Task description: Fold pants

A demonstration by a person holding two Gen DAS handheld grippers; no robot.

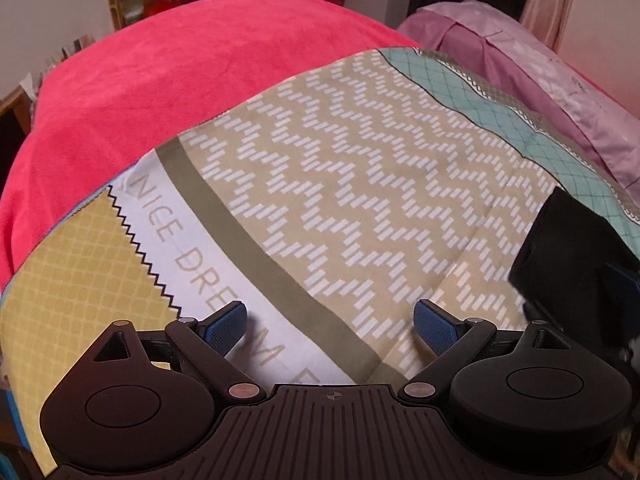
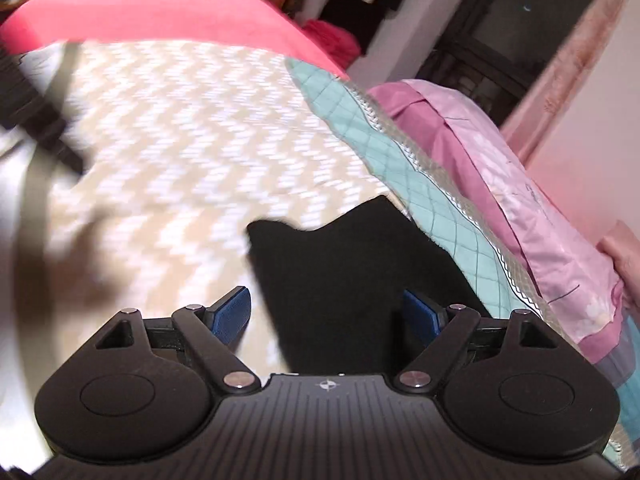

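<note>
Black pants (image 2: 340, 268) lie bunched on the patterned bedcover (image 2: 180, 128) and reach in between the jaws of my right gripper (image 2: 326, 312). The cloth meets the right blue pad (image 2: 420, 312), while a strip of bedcover shows between it and the left pad (image 2: 234, 312). In the left wrist view the same pants (image 1: 568, 248) sit at the far right, with one blue fingertip (image 1: 622, 284) of the right gripper beside them. My left gripper (image 1: 330, 320) hangs open over the lettered band of the bedcover (image 1: 340, 180), nothing between its pads.
A red blanket (image 1: 180, 60) covers the far part of the bed. Pink pillows (image 1: 540, 76) lie along the right side. A dark blurred shape (image 2: 36, 112) shows at the left edge of the right wrist view. Shelves and a curtain stand beyond the bed.
</note>
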